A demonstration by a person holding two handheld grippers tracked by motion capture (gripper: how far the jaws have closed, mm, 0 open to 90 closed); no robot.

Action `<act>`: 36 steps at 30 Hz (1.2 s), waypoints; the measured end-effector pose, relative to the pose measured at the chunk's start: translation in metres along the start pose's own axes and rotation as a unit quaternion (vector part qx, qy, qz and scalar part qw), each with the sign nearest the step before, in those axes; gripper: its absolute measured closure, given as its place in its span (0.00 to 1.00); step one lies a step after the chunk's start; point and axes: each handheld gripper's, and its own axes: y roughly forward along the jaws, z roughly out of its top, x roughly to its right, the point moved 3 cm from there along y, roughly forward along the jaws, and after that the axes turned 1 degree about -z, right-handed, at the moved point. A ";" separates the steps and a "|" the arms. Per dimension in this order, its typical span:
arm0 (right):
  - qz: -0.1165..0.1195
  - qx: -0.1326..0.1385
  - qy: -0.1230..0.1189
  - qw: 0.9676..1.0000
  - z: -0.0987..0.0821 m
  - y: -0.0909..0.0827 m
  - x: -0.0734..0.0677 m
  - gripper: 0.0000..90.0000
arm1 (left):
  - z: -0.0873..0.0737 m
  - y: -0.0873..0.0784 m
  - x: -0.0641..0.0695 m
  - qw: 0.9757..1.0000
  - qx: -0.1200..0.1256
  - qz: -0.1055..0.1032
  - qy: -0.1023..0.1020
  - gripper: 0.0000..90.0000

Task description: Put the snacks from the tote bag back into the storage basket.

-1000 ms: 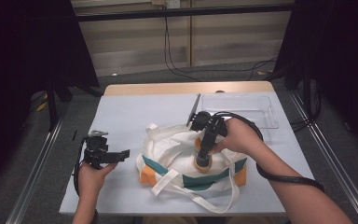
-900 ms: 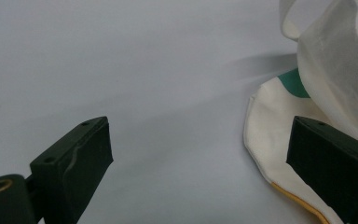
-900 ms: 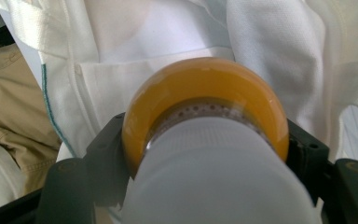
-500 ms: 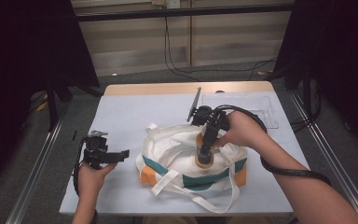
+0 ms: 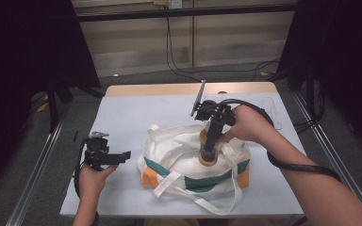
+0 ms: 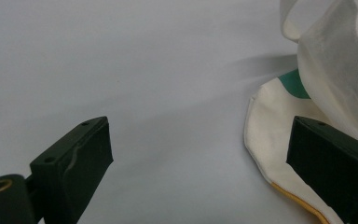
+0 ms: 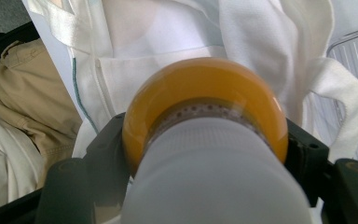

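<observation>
At the left, the left gripper (image 5: 122,156) is held just above the table (image 5: 136,113) with jaws spread wide and nothing between them. At the right, a roll of tape (image 7: 205,100) is clamped by the right gripper (image 5: 208,153) over the white tote bag (image 5: 179,150).

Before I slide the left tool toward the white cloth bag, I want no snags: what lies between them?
Bare pale table lies between the left tool and the white cloth bag, per the left gripper view.
</observation>
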 end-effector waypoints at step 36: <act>-0.002 0.007 0.020 1.000 -0.002 -0.049 0.023 0.34 | 0.000 0.001 0.001 1.000 0.001 -0.001 -0.003 0.07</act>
